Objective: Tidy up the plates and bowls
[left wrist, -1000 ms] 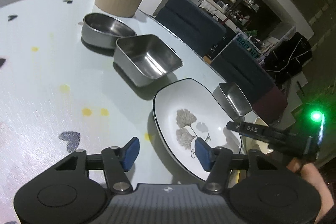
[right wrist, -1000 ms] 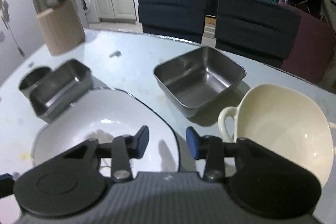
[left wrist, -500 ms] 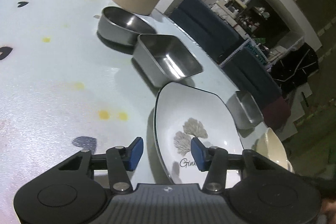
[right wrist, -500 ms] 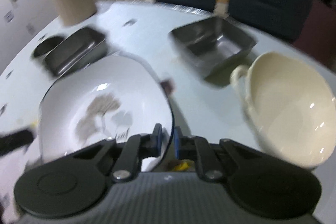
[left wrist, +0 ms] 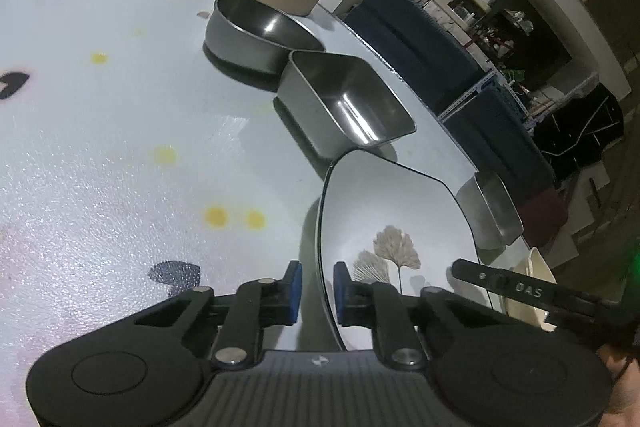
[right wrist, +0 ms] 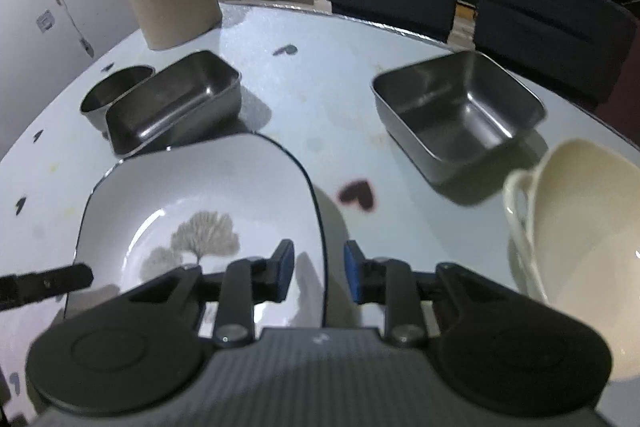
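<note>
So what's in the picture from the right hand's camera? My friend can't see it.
The right tongs straddle the near rim of a white plate with a tree picture, their jaws opening. Behind it on the pale table sit two square metal bowls, a round metal one, and a cream bowl at right.

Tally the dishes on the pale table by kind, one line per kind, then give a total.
Rectangular stainless steel trays: 2
Round stainless steel bowl: 1
White square ceramic plate with a leaf print and dark rim: 1
Cream ceramic bowl with a loop handle: 1
Total: 5
</note>
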A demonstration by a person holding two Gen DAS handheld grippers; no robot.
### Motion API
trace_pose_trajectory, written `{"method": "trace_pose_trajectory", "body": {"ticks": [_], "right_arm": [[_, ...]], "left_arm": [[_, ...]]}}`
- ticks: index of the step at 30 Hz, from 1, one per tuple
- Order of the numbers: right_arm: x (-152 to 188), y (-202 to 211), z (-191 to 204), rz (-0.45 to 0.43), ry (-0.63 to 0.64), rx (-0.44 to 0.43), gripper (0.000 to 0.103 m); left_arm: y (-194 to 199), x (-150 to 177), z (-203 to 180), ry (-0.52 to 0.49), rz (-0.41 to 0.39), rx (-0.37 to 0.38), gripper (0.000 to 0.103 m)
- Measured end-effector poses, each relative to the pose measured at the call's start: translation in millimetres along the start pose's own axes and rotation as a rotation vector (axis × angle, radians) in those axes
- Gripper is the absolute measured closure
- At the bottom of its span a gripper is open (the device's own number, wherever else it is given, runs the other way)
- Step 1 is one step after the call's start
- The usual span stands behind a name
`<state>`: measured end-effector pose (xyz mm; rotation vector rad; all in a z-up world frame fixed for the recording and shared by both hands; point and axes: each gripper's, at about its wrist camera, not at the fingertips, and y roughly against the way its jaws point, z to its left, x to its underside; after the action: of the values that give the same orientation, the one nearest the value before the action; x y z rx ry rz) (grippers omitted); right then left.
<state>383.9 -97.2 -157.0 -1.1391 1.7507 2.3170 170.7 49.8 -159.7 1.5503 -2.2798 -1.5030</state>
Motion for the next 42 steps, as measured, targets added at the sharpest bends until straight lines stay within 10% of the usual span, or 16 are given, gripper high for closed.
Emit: {"method": "trace_pose_trajectory", "body": {"ticks": [20, 42], "right_arm": [[33, 29, 29, 0.058, -0.093, 0.013, 0.083], [80, 95, 113, 0.022, -0.344, 0.069, 0.088]], "left_arm": [[21, -23, 7, -0.157, 0.017, 0.042, 0.097], [48, -62, 12, -0.544, 0.242, -0.029, 0.091]]}}
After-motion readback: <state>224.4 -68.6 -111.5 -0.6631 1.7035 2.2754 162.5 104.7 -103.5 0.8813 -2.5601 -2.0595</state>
